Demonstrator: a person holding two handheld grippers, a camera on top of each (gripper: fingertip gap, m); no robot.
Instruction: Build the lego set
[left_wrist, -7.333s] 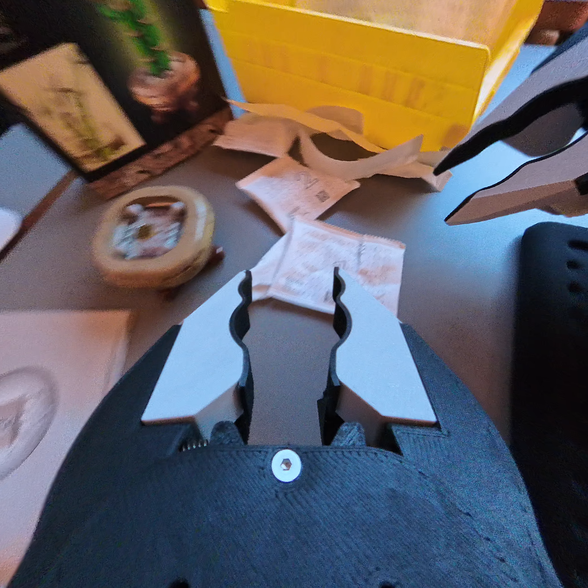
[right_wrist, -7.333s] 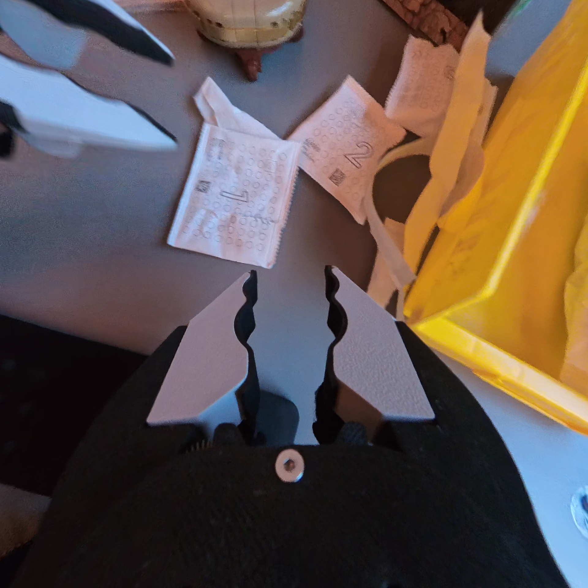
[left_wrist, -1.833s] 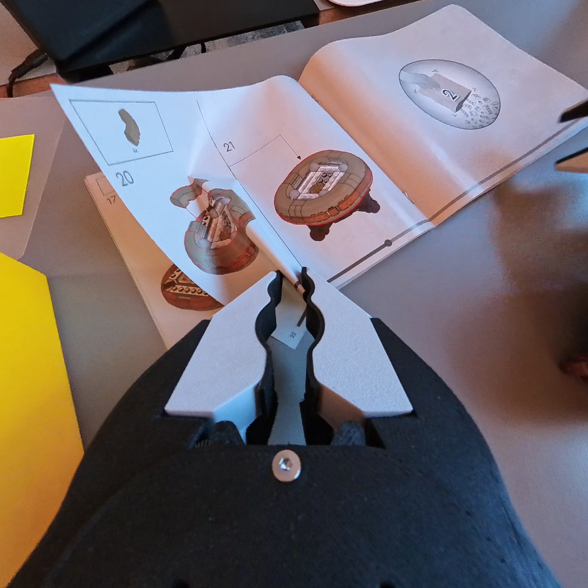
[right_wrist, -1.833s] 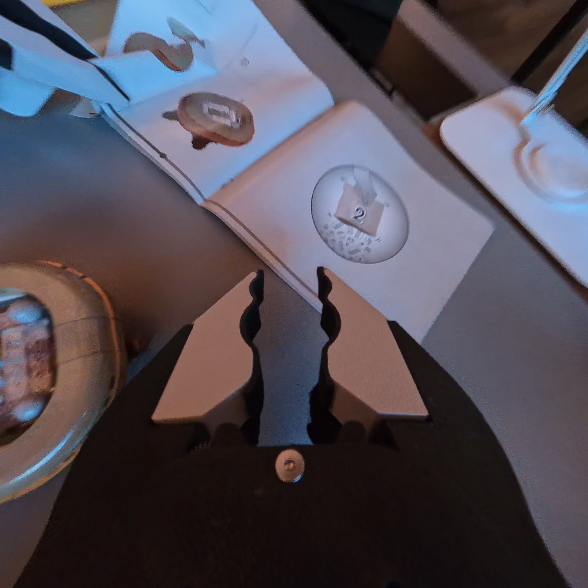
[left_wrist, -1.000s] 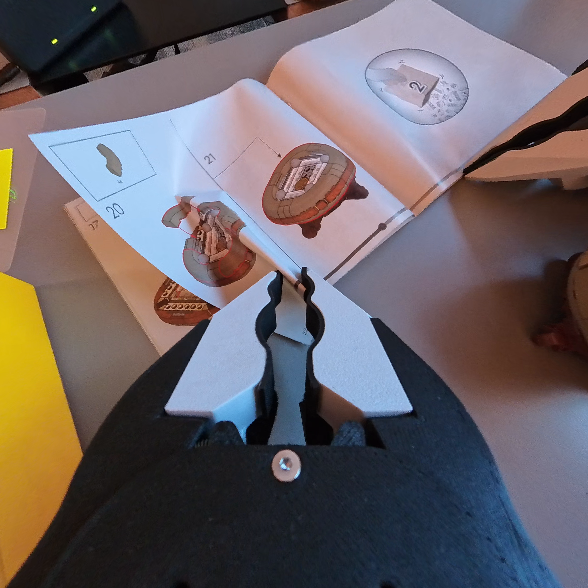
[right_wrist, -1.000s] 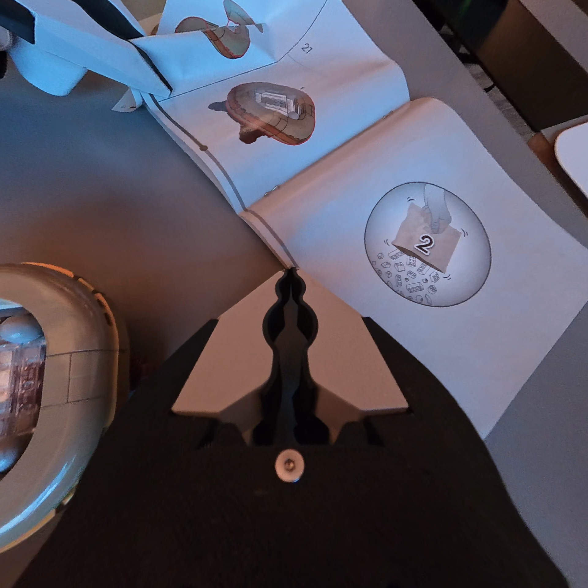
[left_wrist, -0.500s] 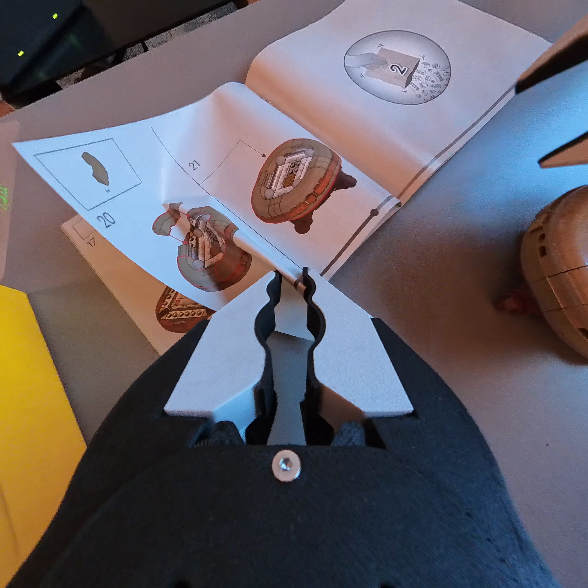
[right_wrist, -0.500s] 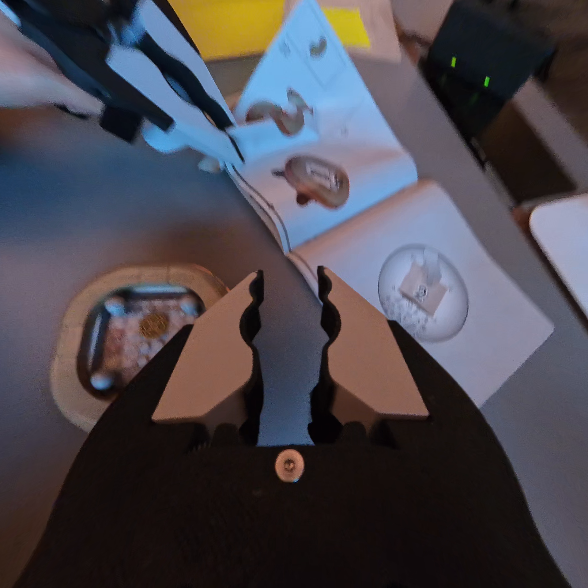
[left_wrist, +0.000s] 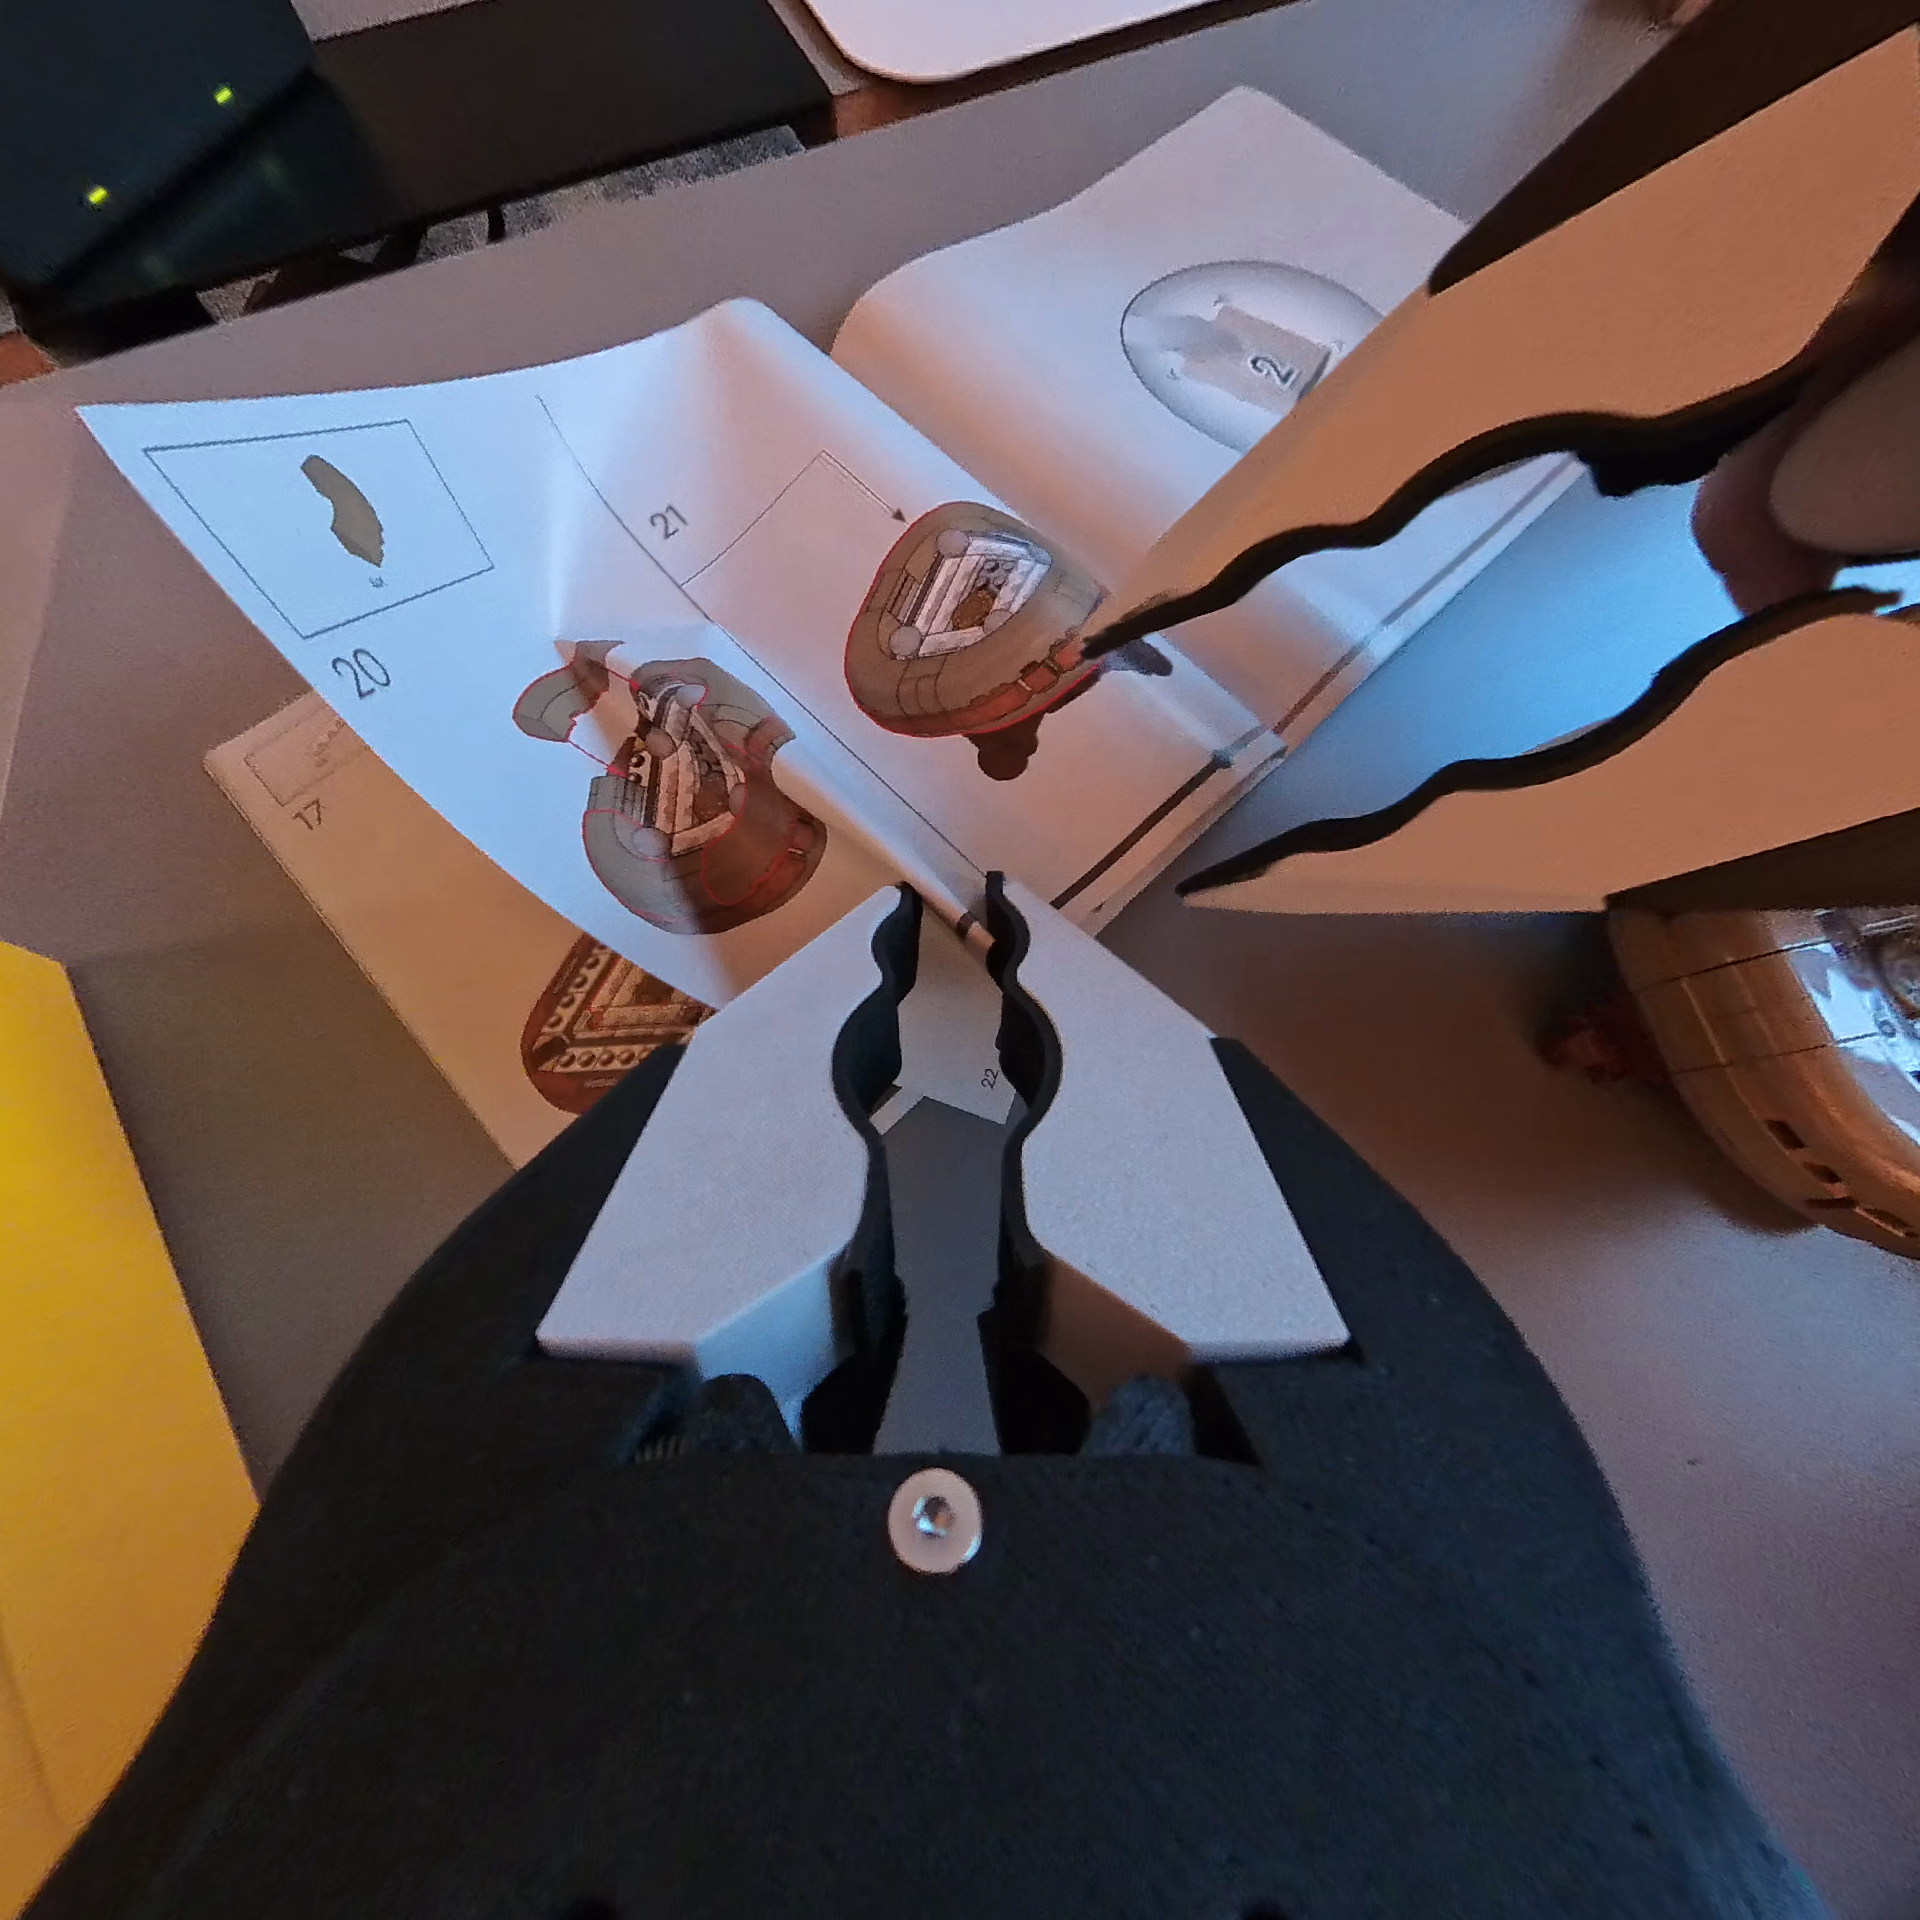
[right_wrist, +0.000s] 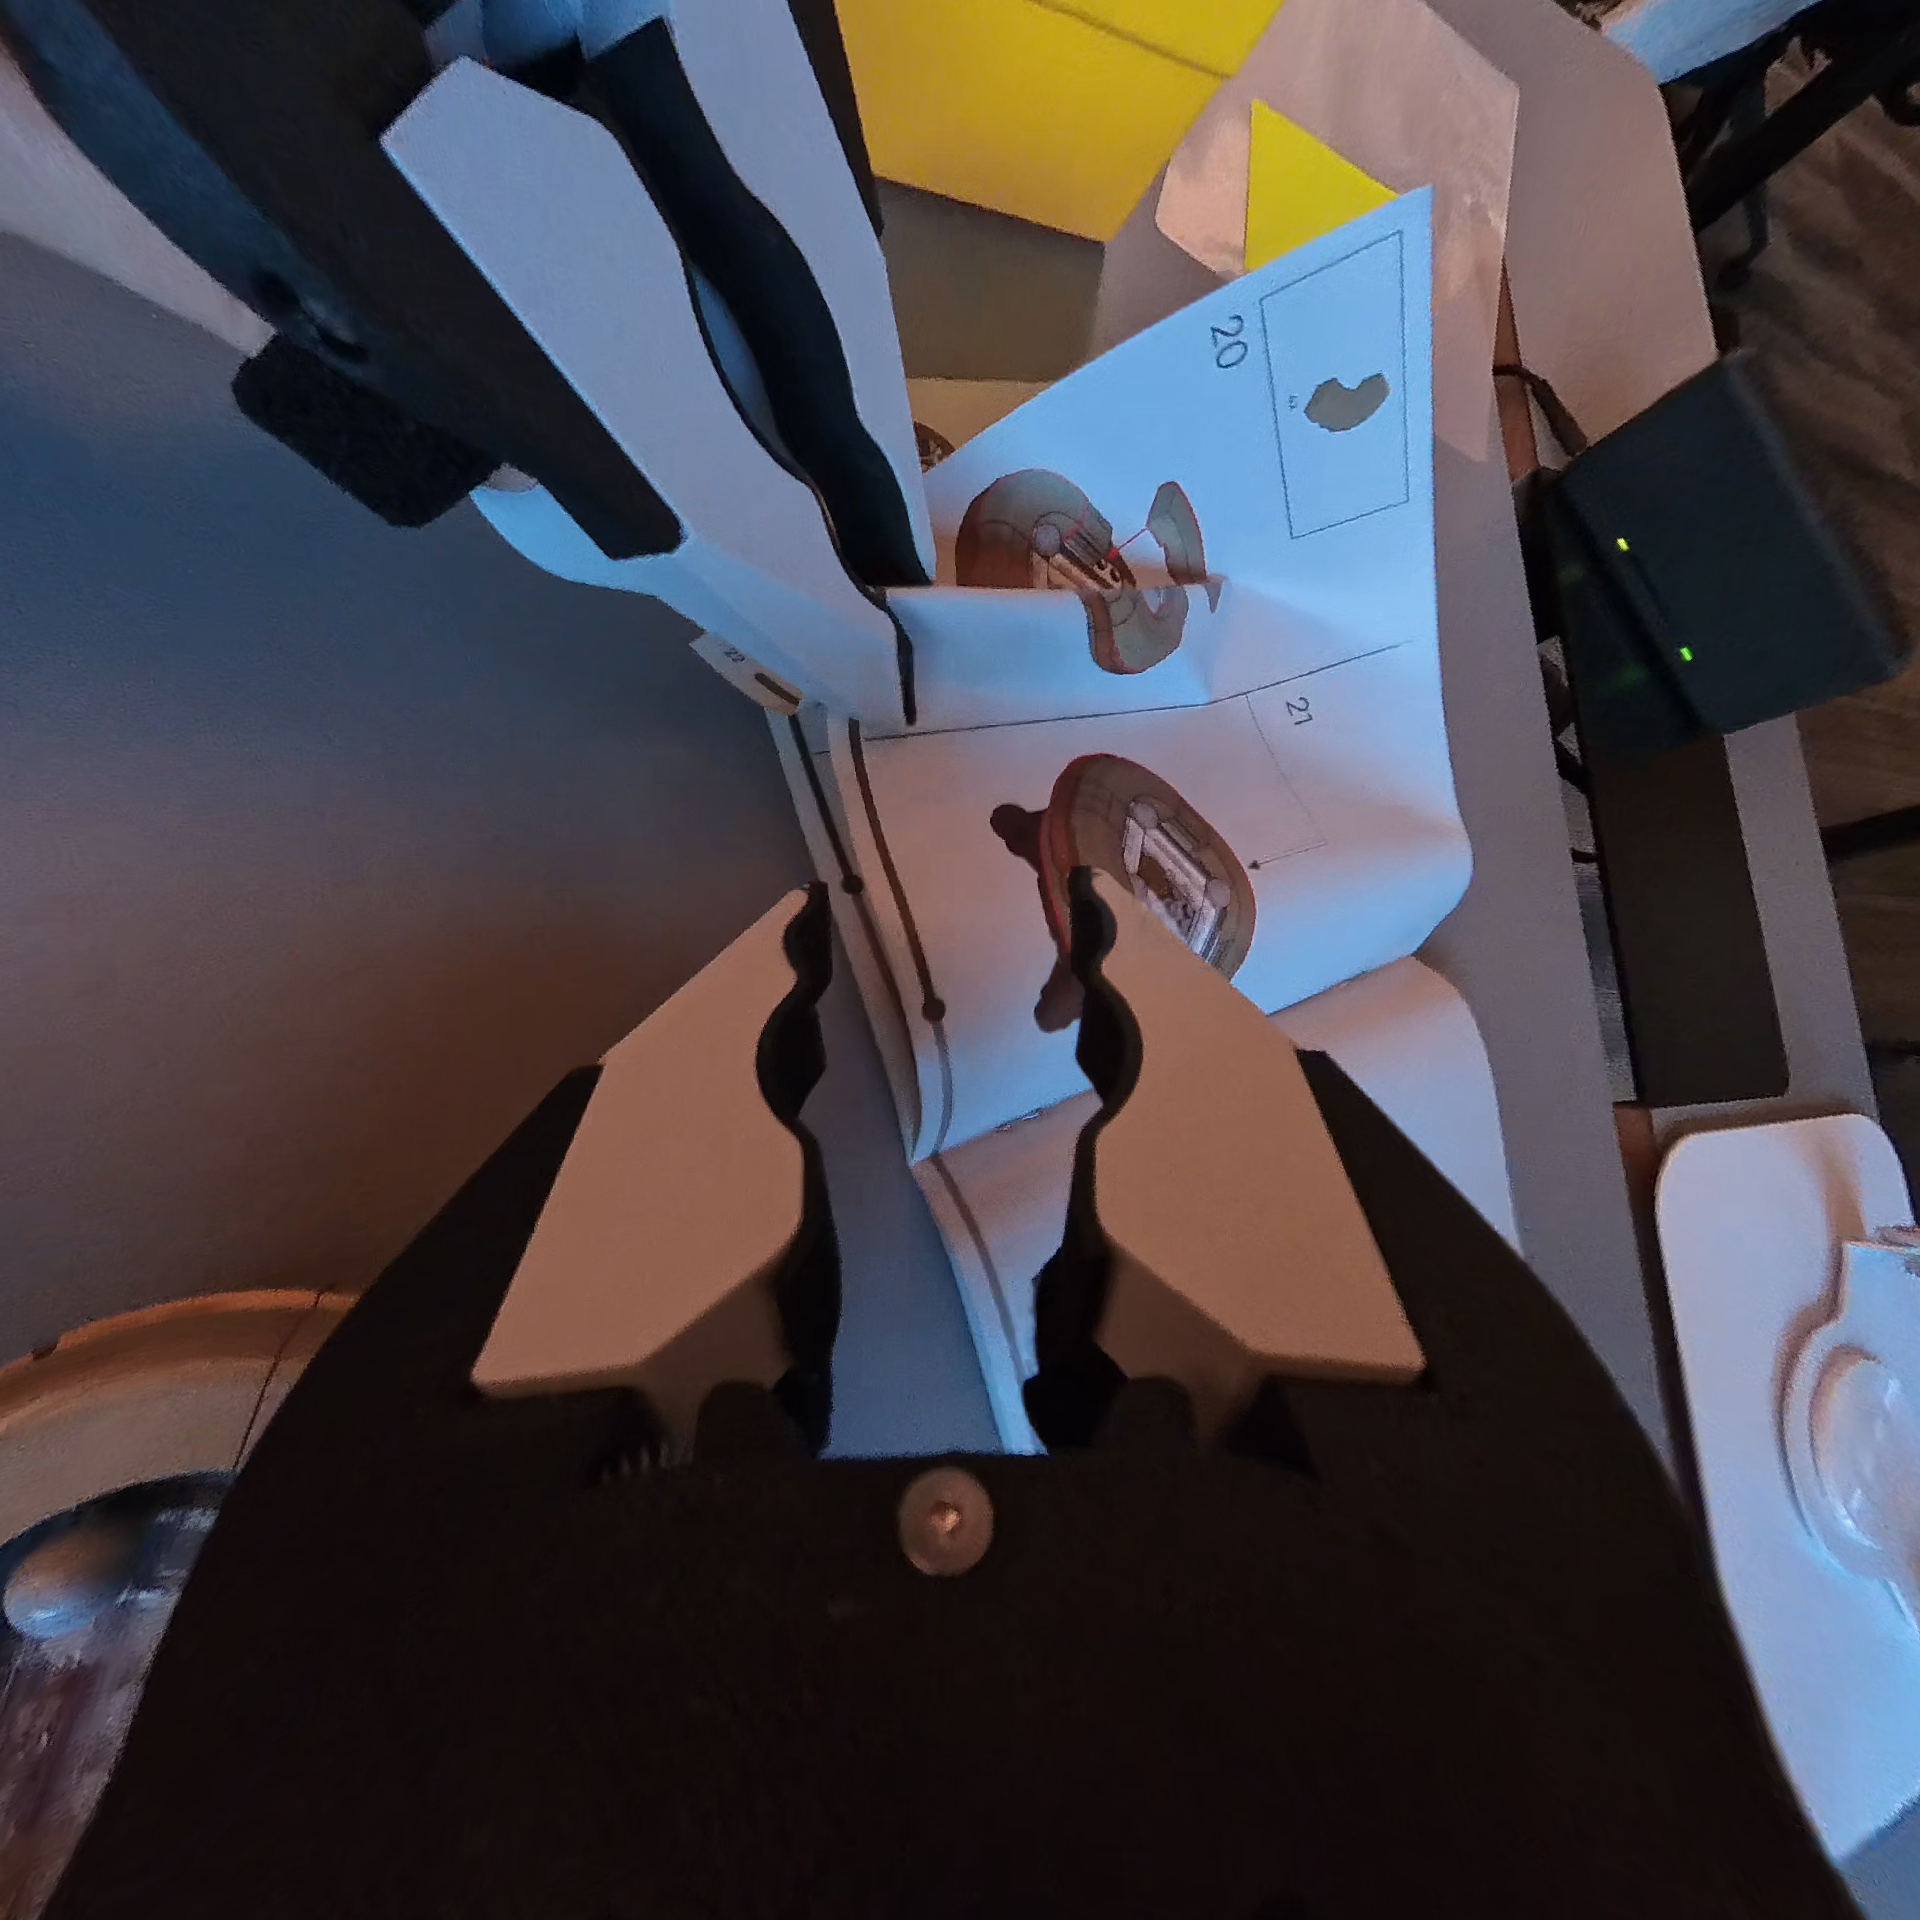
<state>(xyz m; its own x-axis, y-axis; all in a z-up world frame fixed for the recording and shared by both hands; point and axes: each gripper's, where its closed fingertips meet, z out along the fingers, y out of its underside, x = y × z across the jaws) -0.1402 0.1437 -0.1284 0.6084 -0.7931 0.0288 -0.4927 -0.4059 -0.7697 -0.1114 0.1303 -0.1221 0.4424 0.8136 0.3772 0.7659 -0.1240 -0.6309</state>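
Note:
The instruction booklet (left_wrist: 727, 499) lies open on the grey table (left_wrist: 1621, 1455). My left gripper (left_wrist: 945, 904) is shut on the lower corner of its left page and holds that page lifted and curled. My right gripper (left_wrist: 1138, 769) reaches in from the right, open and empty, with its fingertips just over the booklet's lower edge. In the right wrist view the right gripper (right_wrist: 945, 888) straddles the booklet (right_wrist: 1195, 644) edge, and the left gripper (right_wrist: 909, 644) pinches the page beyond it. The tan round lego model (left_wrist: 1766, 1091) sits on the table to the right and also shows in the right wrist view (right_wrist: 125, 1382).
A yellow bin (right_wrist: 1039, 104) stands beyond the booklet, and yellow (left_wrist: 83, 1299) also shows at the left. A black box with green lights (right_wrist: 1714, 571) and a white moulded tray (right_wrist: 1787, 1403) sit past the table's edge. There is about 4 cm between the tips of the two grippers.
My right gripper was shut a second ago, has opened, and has swung in over the booklet's lower edge. My left gripper keeps its hold on the lifted page.

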